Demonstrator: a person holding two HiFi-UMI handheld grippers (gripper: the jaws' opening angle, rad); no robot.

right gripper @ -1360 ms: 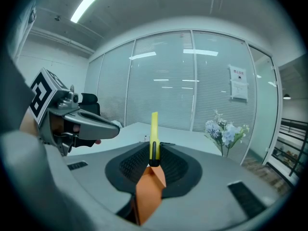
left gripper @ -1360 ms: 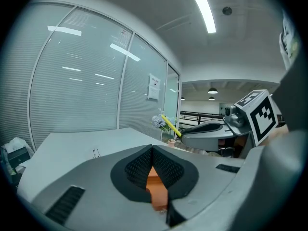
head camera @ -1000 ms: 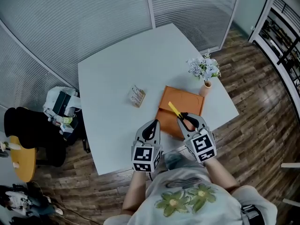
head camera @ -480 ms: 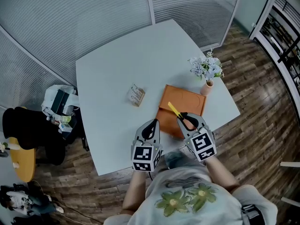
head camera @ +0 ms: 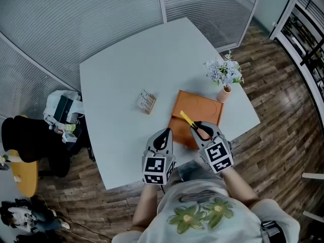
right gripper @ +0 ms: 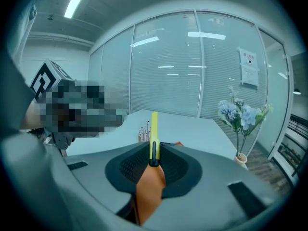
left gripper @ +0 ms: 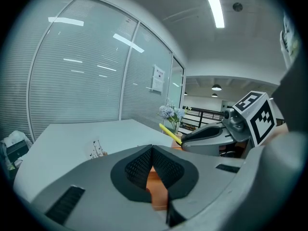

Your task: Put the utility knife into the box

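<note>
One slim yellow utility knife (head camera: 187, 118) juts from the right tongs (right gripper: 154, 153).

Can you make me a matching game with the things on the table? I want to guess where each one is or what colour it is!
Things:
1. knife
2. box
3. flowers
4. packet

Clues:
A. orange
B. standing in a vase
C. yellow, held by the right gripper
D. lying alone, left of the box in the head view

Pairs: 1-C, 2-A, 3-B, 4-D
</note>
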